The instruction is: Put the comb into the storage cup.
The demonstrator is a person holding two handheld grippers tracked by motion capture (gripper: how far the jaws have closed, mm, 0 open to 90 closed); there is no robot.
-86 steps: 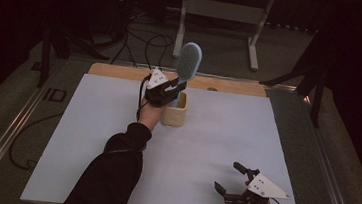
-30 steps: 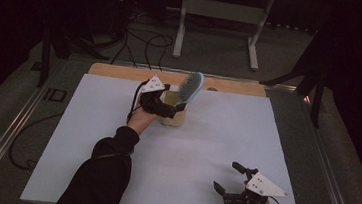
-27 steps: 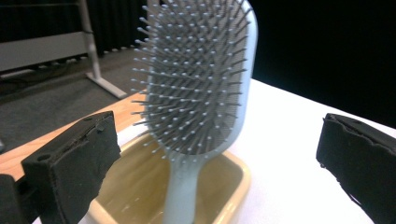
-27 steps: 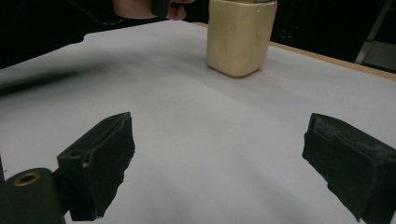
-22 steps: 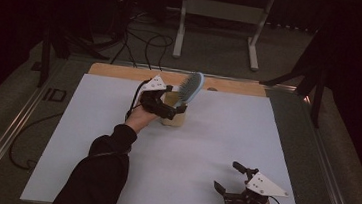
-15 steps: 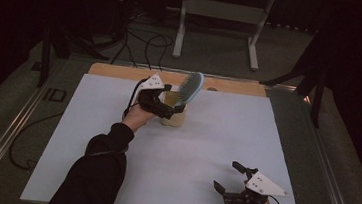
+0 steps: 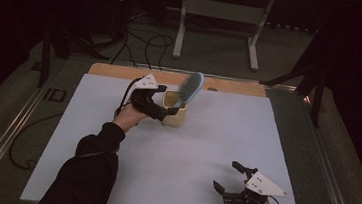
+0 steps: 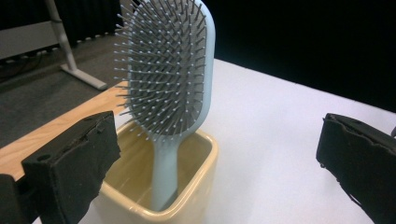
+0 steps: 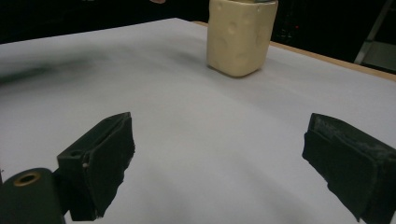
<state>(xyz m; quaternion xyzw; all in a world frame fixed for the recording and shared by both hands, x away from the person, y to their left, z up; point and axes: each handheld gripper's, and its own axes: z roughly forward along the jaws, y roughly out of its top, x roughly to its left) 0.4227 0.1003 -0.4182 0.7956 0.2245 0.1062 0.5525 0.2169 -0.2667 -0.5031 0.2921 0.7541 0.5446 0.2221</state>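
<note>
1. Left gripper (image 7: 165, 111): held at the far middle of the table, just left of the cup. Its jaws stand wide apart with nothing between the pads; in the left gripper view they flank the cup and brush without touching either.
2. Hairbrush (image 8: 170, 79): pale blue paddle brush, handle down inside the cup, head rising above the rim and leaning to the right in the high view (image 7: 191, 87). The bristle face is turned toward the left gripper.
3. Cup (image 8: 187, 186): cream-yellow, squarish with rounded corners, standing upright on the white sheet near its far edge (image 7: 175, 115). In the right gripper view (image 9: 240, 35) its wall shows shallow round dimples.
4. Right gripper (image 7: 231, 187): low at the near right corner of the sheet, well apart from the cup. Its jaws are spread open and empty, aimed across the bare sheet toward the cup.
5. Table (image 7: 216, 135): covered by a white sheet; a strip of wooden board (image 7: 231, 85) shows along the far edge.
6. Surroundings: cables (image 7: 140, 38) and a metal stand (image 7: 222, 15) on the dark floor beyond the table.
</note>
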